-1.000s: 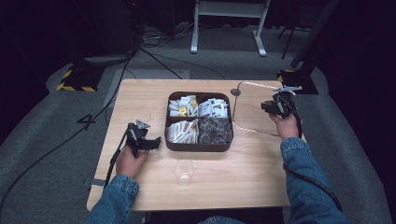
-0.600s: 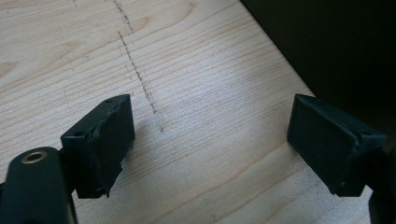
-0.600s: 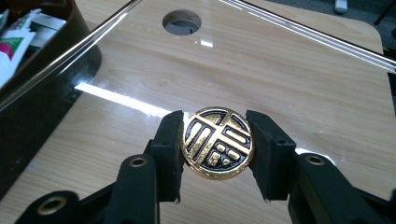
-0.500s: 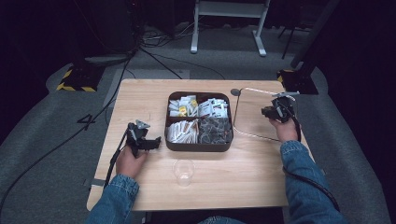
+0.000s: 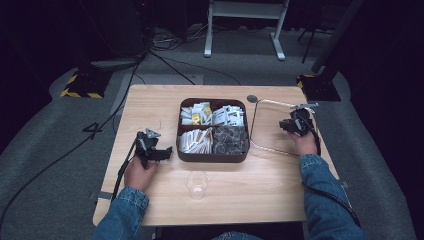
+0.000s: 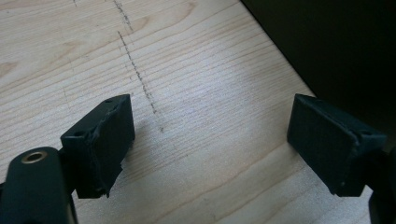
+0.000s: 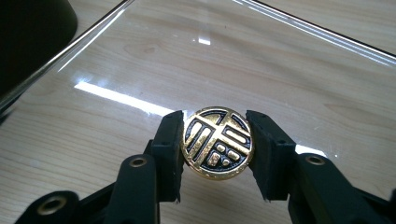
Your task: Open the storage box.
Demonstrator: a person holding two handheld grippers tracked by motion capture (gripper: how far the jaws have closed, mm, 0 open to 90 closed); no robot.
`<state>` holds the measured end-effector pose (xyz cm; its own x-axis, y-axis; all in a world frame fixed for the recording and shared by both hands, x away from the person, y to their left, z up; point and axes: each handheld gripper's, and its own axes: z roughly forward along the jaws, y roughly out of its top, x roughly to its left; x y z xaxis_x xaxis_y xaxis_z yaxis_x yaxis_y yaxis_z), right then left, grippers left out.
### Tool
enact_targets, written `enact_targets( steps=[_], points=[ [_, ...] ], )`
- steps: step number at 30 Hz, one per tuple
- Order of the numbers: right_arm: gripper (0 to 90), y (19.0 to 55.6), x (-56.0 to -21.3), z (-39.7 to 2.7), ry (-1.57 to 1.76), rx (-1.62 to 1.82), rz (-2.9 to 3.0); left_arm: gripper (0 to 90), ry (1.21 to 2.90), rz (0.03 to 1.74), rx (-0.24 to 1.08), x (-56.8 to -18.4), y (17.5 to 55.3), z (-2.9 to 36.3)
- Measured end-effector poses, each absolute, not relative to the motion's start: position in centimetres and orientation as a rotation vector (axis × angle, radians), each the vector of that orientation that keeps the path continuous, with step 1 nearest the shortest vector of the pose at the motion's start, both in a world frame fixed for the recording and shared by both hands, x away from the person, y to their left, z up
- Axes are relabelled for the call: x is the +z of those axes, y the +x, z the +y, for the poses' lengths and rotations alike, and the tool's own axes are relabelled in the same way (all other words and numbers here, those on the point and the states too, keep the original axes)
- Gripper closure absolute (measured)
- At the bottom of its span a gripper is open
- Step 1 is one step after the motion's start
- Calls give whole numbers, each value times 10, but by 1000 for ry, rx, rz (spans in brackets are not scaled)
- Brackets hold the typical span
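Right gripper (image 7: 215, 144) fingers clamped on glass lid's gold knob (image 7: 217, 143), lid right of divided tray (image 5: 212, 156), left gripper (image 6: 210, 149) fingers apart over bare bench (image 5: 260, 175) left of tray.

Left forearm, denim sleeve: enters from the bottom edge of the high view, angled toward the left half of the worktop. Left hand (image 5: 140, 171): wrapped round the left gripper (image 5: 159, 153); jaws spread wide apart, nothing between them. Right forearm, denim sleeve: reaches farther forward along the right side. Right hand (image 5: 302, 143): holds the right gripper (image 7: 215, 145); jaws pinched on a round gold knob (image 7: 217, 143).
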<state>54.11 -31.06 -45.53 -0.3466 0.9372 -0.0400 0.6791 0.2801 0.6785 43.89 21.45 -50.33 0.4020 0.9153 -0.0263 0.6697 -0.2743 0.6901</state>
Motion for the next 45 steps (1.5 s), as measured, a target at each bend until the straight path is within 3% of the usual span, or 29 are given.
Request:
enact_targets(
  steps=[19, 35, 45],
  points=[
    [580, 536, -481, -316, 1514, 776, 2136, 154, 2037, 1347, 508, -503, 439, 214],
    [572, 535, -481, -316, 1544, 786, 2119, 154, 2038, 1347, 506, -503, 439, 214],
    [498, 536, -473, -316, 1566, 835, 2104, 155, 2038, 1343, 508, -503, 438, 214]
  ],
)
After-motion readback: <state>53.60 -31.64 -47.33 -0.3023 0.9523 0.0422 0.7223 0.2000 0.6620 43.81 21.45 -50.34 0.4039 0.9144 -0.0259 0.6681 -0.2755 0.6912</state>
